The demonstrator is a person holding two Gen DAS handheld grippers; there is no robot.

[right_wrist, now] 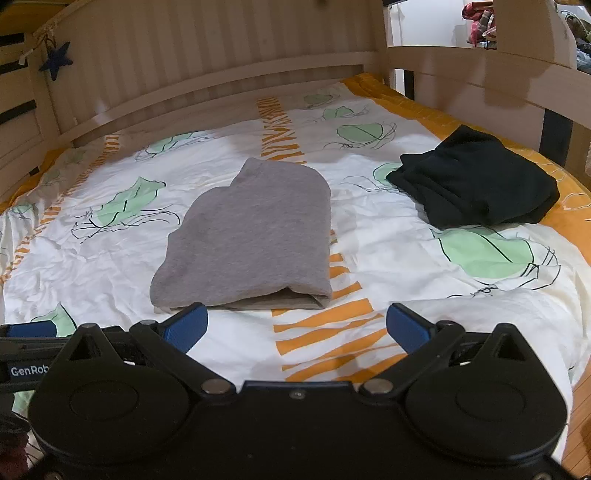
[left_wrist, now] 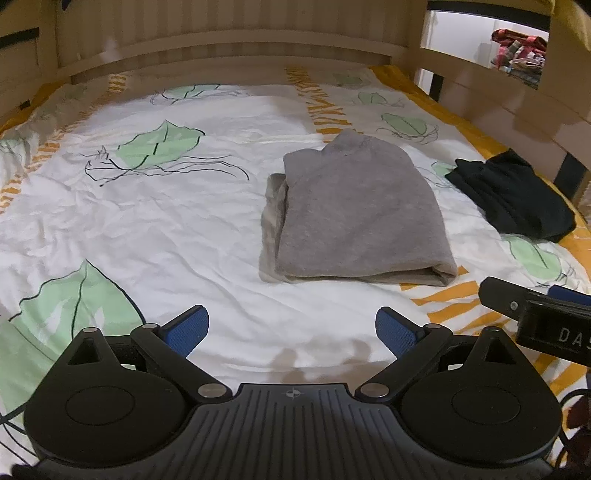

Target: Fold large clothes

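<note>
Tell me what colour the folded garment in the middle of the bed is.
Grey. The folded garment shows best in the right wrist view.

Far ahead and right of the right gripper [right_wrist: 296,329], a pile of clothes [right_wrist: 480,22] is cut off by the frame's top edge and too blurred to identify. The other gripper's body [right_wrist: 22,354], just left of it, runs off the left edge, its lettering clipped.
</note>
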